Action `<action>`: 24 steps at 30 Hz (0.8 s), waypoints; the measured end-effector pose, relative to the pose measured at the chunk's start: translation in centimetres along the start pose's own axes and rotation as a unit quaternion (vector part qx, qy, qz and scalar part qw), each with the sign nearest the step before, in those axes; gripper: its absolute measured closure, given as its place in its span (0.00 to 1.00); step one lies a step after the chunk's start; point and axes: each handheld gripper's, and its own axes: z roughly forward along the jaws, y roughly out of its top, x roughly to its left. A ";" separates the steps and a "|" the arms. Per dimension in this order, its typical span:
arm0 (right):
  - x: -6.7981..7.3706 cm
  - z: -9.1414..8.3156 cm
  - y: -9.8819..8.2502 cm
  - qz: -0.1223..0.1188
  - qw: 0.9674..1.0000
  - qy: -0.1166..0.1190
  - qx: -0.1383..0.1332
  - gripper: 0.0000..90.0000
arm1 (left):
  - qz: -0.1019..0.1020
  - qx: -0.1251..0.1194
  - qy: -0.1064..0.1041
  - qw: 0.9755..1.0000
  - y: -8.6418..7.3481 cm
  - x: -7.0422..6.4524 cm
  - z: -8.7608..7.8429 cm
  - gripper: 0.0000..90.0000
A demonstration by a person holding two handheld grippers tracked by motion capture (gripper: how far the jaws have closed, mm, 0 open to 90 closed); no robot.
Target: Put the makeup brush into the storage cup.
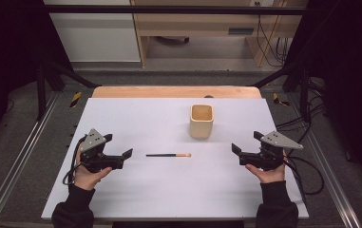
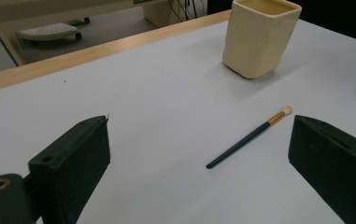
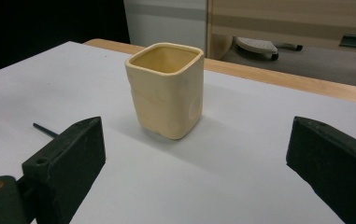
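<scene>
White sheet is covering the desk (image 1: pixel 121 199), wood edge showing at the far side, dark floor w/ cables around it. One brush (image 1: pixel 168 155) is lying flat mid-desk, bristle end pointing toward the person's right; one cream cup (image 1: pixel 201 120) is standing upright just behind it, apart from it. Two tools: left tool (image 1: pixel 127 155) and right tool (image 1: pixel 236 149) are both hovering released, jaws spread wide, gripping nothing, each well apart from the brush. Risks, as I'm judging it: brush is thin & lying flat, so jaws could be scraping the sheet or rolling it away; a careless reach could be tipping the cup
</scene>
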 end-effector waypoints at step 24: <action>0.0 0.0 -0.3 0.003 1.000 -0.001 0.006 0.05 | 0.033 0.029 -0.028 0.999 1.1 -1.3 2.0 0.06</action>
